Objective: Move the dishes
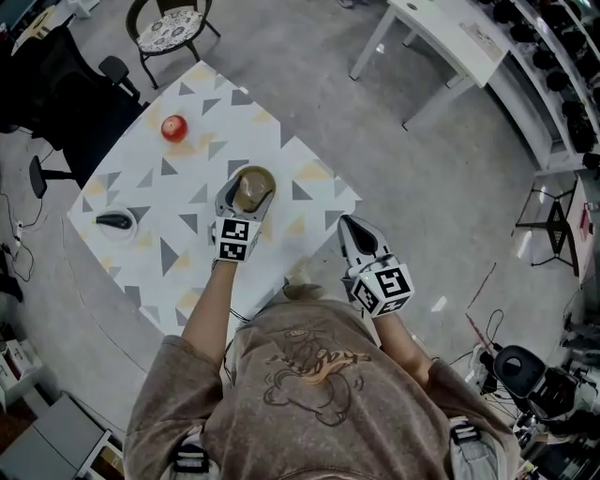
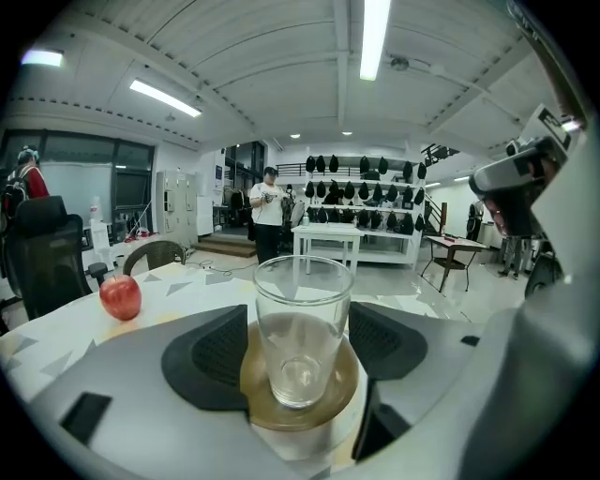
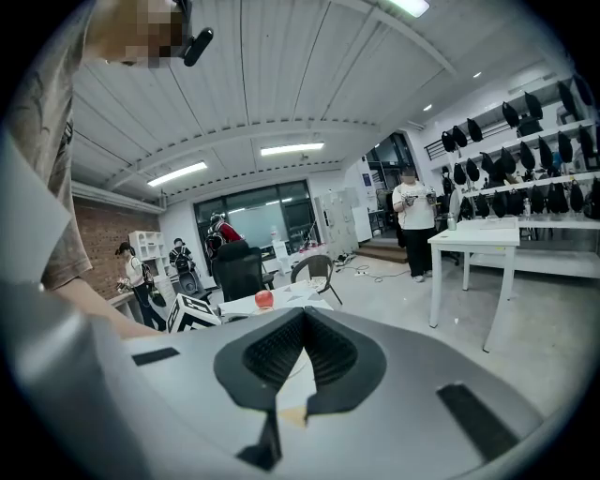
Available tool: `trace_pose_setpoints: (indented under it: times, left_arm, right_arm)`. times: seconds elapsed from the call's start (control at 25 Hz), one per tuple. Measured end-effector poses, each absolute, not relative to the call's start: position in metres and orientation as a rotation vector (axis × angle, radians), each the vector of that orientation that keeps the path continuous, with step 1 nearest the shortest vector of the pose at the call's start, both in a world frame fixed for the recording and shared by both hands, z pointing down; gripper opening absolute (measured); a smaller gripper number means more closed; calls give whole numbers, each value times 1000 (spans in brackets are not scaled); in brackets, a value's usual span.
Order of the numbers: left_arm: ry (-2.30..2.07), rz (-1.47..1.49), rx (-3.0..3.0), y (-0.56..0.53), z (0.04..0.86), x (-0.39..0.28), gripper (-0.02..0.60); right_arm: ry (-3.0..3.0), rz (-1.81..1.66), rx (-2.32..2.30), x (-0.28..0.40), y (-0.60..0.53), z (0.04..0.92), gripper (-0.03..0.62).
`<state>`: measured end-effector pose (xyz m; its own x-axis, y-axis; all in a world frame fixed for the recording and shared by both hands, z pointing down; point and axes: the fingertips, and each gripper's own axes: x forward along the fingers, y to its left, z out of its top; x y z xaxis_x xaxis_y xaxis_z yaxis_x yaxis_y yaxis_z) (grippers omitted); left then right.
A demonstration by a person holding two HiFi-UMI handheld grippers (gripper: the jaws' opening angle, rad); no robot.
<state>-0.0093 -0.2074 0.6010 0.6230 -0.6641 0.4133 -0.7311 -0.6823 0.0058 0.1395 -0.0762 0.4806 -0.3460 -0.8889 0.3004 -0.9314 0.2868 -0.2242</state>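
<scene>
A clear empty glass [image 2: 300, 328] stands upright on a round brown saucer [image 2: 347, 389] on the patterned table [image 1: 178, 197]. My left gripper [image 1: 251, 192] straddles the saucer [image 1: 253, 188], and its dark pads [image 2: 211, 356] meet the saucer's rim on both sides. The glass itself stands free between the jaws. My right gripper [image 1: 354, 230] hangs beside the table's near right corner, off the cloth. Its jaws are shut with nothing between them, as the right gripper view [image 3: 302, 319] shows.
A red apple [image 1: 173, 127] lies at the far side of the table, and a small white bowl with a dark object [image 1: 116, 223] sits at the left. A chair [image 1: 171, 28] stands beyond the table and a white desk [image 1: 441, 42] at the upper right.
</scene>
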Motion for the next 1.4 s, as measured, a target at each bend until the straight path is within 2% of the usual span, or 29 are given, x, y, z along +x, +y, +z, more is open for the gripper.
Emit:
trace_pose_setpoints:
  times: [0.4,0.56,0.92,1.4]
  left_arm:
    - [-1139,548,2669,-210,601,-5,334]
    - [-1141,553,2702,-211,597,-3,288]
    - [-1143,562,2684,-210,593,-4,285]
    - [-1242,429,2714,-212,537,-17,285]
  right_arm:
    - [-2404,559,1733,141,-75,483,6]
    - [-2402,555,1736,141,-74,484,6]
    - [-2401,560,1741,142,-71,483,6]
    - [-2444,533,1715,132,-72,478,6]
